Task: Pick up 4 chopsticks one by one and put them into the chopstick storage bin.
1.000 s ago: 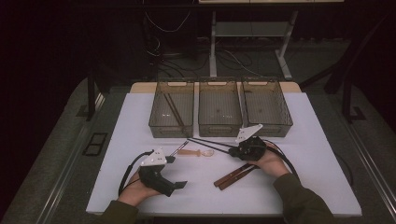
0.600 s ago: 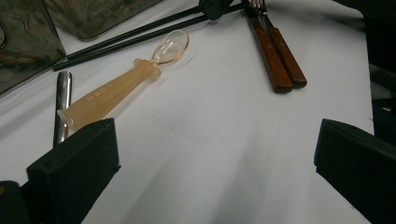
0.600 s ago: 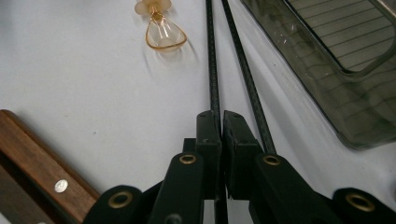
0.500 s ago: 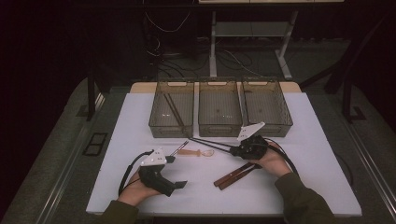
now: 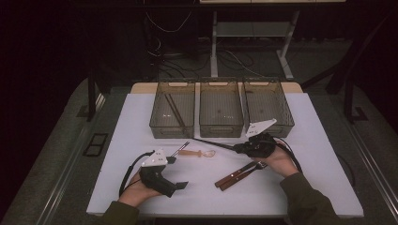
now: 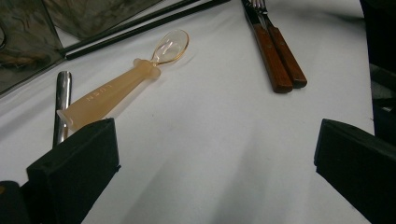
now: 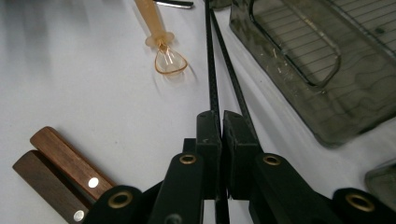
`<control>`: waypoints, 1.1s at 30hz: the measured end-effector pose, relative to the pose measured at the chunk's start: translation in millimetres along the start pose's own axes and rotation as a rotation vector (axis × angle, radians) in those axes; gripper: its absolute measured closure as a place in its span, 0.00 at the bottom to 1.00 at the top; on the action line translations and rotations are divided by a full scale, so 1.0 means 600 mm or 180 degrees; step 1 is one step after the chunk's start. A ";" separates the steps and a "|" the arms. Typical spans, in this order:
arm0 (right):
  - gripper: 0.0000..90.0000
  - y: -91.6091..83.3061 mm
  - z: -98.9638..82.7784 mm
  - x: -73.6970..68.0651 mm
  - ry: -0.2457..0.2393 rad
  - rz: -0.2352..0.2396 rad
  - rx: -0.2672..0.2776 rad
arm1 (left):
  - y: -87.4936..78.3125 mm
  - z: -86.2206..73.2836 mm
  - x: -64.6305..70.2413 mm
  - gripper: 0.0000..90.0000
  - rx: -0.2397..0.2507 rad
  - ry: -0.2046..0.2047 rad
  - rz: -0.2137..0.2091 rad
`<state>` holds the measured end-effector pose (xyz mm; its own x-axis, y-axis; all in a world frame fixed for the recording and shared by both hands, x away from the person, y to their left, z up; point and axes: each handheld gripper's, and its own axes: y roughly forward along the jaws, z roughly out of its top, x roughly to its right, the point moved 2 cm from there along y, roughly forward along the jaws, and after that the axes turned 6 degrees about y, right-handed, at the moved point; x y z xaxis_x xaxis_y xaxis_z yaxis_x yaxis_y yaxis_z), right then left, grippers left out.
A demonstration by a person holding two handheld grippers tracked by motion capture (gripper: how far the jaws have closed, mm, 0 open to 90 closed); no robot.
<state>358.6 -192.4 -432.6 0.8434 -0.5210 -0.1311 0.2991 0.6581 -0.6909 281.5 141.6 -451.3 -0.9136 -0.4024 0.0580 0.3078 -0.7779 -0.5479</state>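
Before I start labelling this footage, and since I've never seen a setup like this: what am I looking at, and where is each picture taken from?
A person sits at a white table and holds a hand-operated two-jaw tool in each hand; there is no robot arm. One picture comes from a camera above, looking down. The other two come from small cameras riding on each tool, looking along its black jaws.

The left tool rests near the table's front edge with its jaws wide apart and nothing between them. The right tool is shut on a pair of black chopsticks.

On the table lie a translucent orange spoon, a fork and knife with wooden handles, and a metal handle beside the spoon. Three smoky plastic bins stand in a row at the back; the leftmost holds thin dark sticks.
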 end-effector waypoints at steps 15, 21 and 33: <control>0.95 -0.033 0.009 -0.002 0.0055 0.0085 0.0217 | 0.000 0.000 0.000 0.00 0.0004 0.0004 -0.0002; 0.95 -0.046 0.016 -0.005 0.0075 0.0150 0.0333 | 0.000 0.000 0.000 0.00 0.0010 -0.0002 -0.0001; 0.95 -0.057 0.035 -0.012 0.0106 0.0152 0.0448 | 0.000 0.000 -0.001 0.00 -0.0003 0.0015 0.0008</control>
<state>351.5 -199.7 -393.3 0.8437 -0.5034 -0.1866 0.3206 0.7511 -0.5771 282.1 142.0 -451.4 -0.9141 -0.4021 0.0526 0.3099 -0.7764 -0.5488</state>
